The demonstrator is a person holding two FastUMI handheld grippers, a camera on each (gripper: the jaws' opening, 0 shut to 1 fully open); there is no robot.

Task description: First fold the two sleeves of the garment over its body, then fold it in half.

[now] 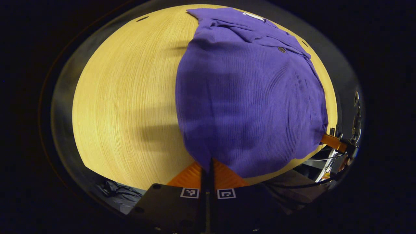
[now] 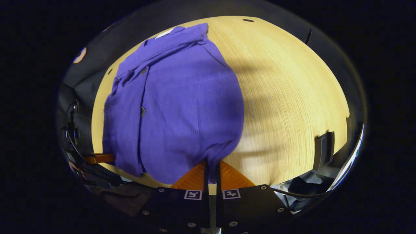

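Observation:
A purple buttoned garment (image 1: pixel 250 104) lies lengthwise on the wooden table (image 1: pixel 123 97), its collar with a white tag at the far end. My left gripper (image 1: pixel 208 166) is shut on the near hem at its left corner. In the left gripper view the right gripper (image 1: pixel 334 142) pinches the hem's other corner at the far right. The right gripper view has the garment (image 2: pixel 182 107) spread left of centre, my right gripper (image 2: pixel 211 166) shut on a bunched hem corner, and the left gripper (image 2: pixel 97 158) at the lower left by the other corner.
Bare tabletop (image 2: pixel 292 91) stretches to the right of the garment in the right gripper view. A black block (image 2: pixel 323 148) sits at that table's right edge. Cables (image 1: pixel 312 183) trail below the near edge.

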